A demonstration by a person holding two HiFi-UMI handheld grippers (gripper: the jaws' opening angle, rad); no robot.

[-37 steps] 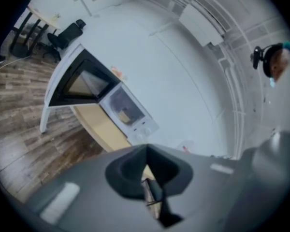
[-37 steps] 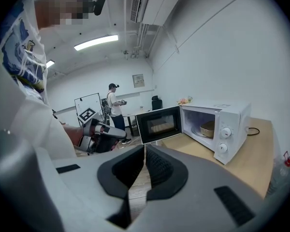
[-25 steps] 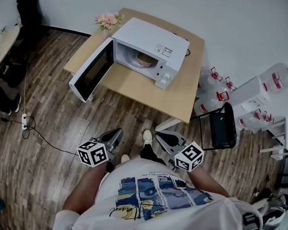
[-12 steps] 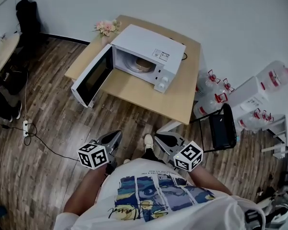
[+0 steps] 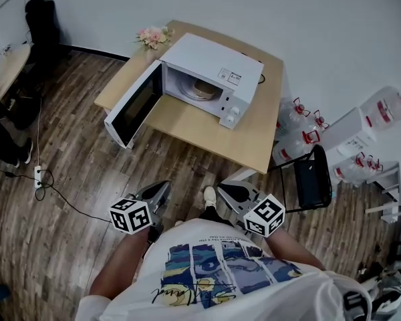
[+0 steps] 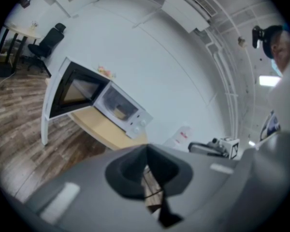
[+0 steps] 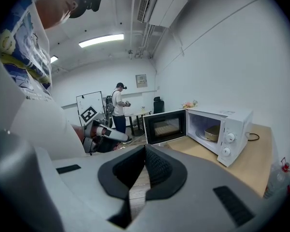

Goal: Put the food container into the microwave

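The white microwave (image 5: 214, 72) stands on a wooden table (image 5: 187, 122) with its door (image 5: 135, 104) swung wide open to the left. The food container (image 5: 202, 87), round and tan, sits inside on the turntable; it also shows in the left gripper view (image 6: 120, 112) and the right gripper view (image 7: 212, 132). My left gripper (image 5: 162, 189) and right gripper (image 5: 226, 191) are held low by my body, well short of the table. Both are shut with nothing between the jaws, left (image 6: 146, 149) and right (image 7: 145, 149).
Pink flowers (image 5: 154, 35) lie at the table's far corner. Water jugs (image 5: 301, 122) and a black chair (image 5: 311, 176) stand right of the table. A power strip with cable (image 5: 39, 176) lies on the wood floor at left. Another person (image 7: 119, 111) stands far off.
Both grippers stay where they were by my body. Only the head view has shifted slightly; the microwave and its container have not changed.
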